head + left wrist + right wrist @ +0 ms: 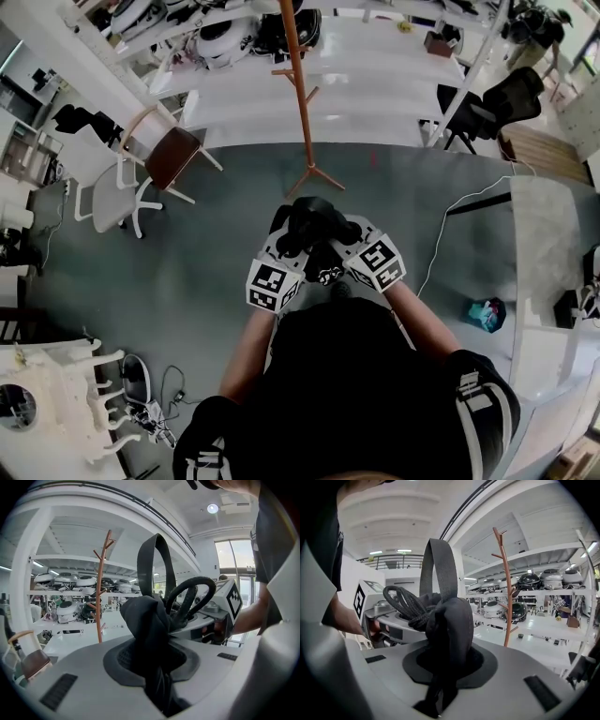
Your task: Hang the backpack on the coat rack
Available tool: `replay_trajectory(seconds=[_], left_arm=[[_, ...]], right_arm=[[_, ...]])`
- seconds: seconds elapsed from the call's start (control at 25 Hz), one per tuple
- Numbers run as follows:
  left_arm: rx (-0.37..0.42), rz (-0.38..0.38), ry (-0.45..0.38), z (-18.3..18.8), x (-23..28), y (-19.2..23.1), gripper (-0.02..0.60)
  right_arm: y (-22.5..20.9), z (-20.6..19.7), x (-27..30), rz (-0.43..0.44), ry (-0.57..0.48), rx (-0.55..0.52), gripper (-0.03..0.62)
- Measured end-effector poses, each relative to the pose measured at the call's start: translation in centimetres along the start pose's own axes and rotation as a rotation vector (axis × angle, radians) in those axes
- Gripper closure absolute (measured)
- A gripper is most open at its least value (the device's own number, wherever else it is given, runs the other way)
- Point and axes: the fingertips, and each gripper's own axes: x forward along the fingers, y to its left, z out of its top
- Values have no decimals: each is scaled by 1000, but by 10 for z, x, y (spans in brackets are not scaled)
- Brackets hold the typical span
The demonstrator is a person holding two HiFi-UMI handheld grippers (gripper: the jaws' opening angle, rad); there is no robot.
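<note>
In the head view both grippers carry a black backpack (311, 225) over the grey floor, in front of the person. My left gripper (284, 247) grips its left side and my right gripper (351, 242) its right side. The left gripper view shows black fabric (149, 630) pinched in the left gripper (152, 667), with a flat strap loop (154, 557) standing above it. Bunched fabric (451, 625) is likewise clamped in the right gripper (446, 667), under a grey strap loop (439, 564). The orange coat rack (302, 94) stands ahead, apart from the backpack; it also shows as the coat rack (99, 597) and the coat rack (506, 588).
A wooden chair (171, 155) and a white chair (111, 192) stand at the left. White tables (375, 84) lie behind the rack, and a black office chair (497, 101) is at the right. A white cable (448, 234) and a teal object (487, 314) lie on the floor.
</note>
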Motion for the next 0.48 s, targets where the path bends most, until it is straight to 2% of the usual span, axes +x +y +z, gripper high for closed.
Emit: replay_trajectory(seconds=[0.48], left_arm=[[3,46,19,10,33,-4,492]], right_arm=[[-34,0,-7,50,-14,-4,511]])
